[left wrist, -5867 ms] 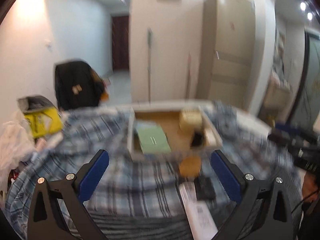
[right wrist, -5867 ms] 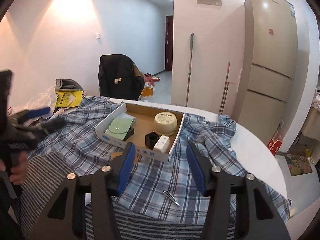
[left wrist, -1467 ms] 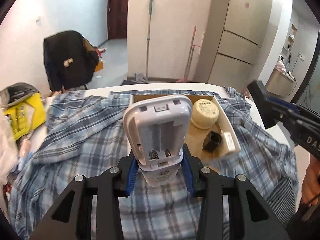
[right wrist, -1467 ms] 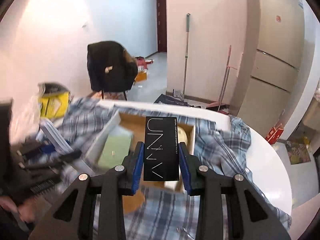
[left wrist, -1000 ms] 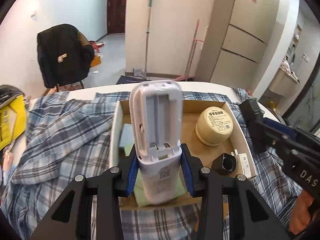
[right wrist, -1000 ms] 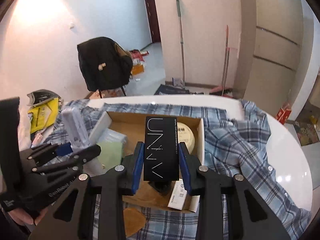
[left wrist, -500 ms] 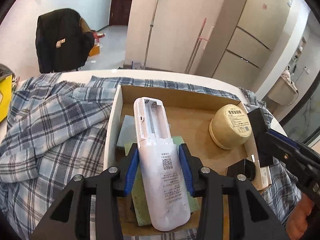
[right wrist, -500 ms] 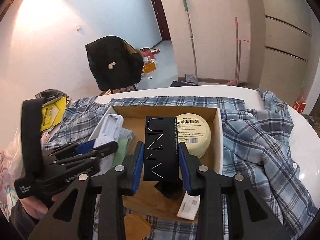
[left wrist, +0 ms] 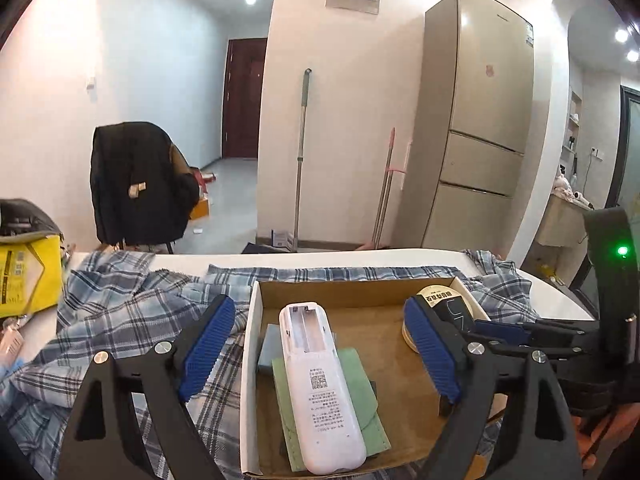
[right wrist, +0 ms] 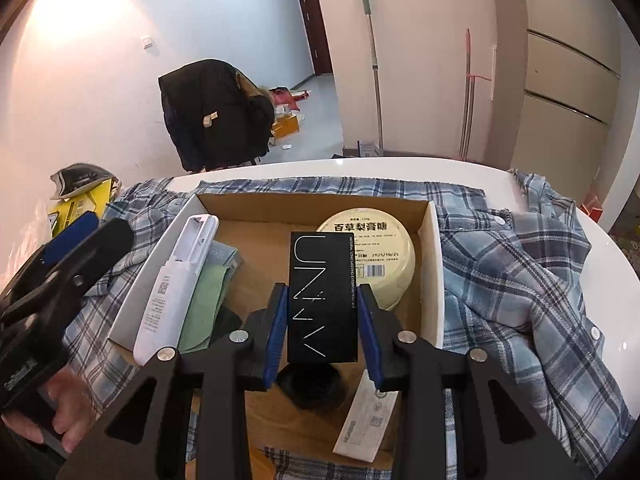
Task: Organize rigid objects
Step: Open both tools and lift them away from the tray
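The left gripper has its jaws opening, the blue pads well clear on either side of the white remote control, which lies between them but untouched. The remote rests back-side up in the cardboard box, along the box's left wall, its near end at the front edge and its open, empty battery bay toward the far wall; a QR code and a block of small print, too fine to read, mark its back. It lies on a green pouch and partly over a grey-blue flat item. The right gripper is clamped on a tall black carton, both blue pads pressing its long sides, the carton upright over the middle of the box; large thin white strokes reading roughly "UN" run along its face, with a line of tiny white text beside them that cannot be made out. Behind it, in the far right corner of the box, sits a cream round tub whose lid bears Chinese characters, a date that looks like 2025/10/25 and a barcode. Below the carton a small black container stands near the front edge, and a narrow white box with faint printing lies at the front right corner. The cardboard box sits on a blue plaid cloth spread over a white table.
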The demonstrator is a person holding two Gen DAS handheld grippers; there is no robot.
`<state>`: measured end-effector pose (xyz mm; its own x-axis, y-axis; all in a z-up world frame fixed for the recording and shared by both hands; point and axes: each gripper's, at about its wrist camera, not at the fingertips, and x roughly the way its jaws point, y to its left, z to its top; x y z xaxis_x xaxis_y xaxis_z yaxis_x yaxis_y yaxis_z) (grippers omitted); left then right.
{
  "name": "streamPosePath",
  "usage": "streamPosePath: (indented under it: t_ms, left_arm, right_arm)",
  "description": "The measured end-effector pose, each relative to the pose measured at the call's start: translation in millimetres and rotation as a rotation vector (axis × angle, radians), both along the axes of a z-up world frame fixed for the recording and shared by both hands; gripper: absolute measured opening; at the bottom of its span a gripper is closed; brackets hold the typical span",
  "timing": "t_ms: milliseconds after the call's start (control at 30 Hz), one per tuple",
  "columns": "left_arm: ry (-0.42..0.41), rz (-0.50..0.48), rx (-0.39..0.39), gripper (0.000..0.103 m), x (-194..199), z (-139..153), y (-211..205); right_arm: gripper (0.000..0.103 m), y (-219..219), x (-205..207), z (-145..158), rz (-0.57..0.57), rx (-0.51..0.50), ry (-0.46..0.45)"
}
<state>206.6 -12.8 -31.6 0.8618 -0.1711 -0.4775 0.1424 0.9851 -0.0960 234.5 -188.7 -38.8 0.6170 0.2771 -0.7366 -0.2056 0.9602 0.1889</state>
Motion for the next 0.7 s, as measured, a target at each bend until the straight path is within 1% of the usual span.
streamPosePath:
  t_ms: [100, 333, 400, 433, 500, 600, 700]
  left_arm:
    - [0.010, 0.001, 0.009, 0.089, 1.0, -0.7, -1.0]
    - [0.076, -0.004, -0.060, 0.089, 8.3, -7.9, 10.6]
    - [0.082, -0.004, -0.068, 0.089, 8.6, -9.2, 12.1]
    - [0.082, -0.004, -0.070, 0.089, 8.6, -9.3, 12.4]
    - [0.076, -0.003, -0.071, 0.089, 8.2, -8.4, 12.7]
    - [0.059, 0.008, -0.061, 0.089, 4.6, -2.7, 12.2]
    - [0.030, -0.002, -0.037, 0.089, -3.4, 7.8, 11.8]
  right_arm:
    - [0.033, -2.1, 1.7, -2.2, -0.012, -0.005, 0.009]
    - [0.034, 3.0, 1.2, -5.6, 0.011, -0.045, 0.009]
    - [0.043, 4.1, 3.0, -9.4, 0.015, -0.052, 0.030]
    - [0.044, 3.2, 3.9, -10.8, 0.010, -0.049, 0.040]
    - [0.052, 0.2, 5.3, -11.0, 0.003, -0.035, 0.053]
    - [0.054, -4.3, 6.7, -4.7, 0.021, -0.021, 0.057]
    - [0.054, -6.7, 5.2, 3.8, 0.023, -0.042, 0.043]
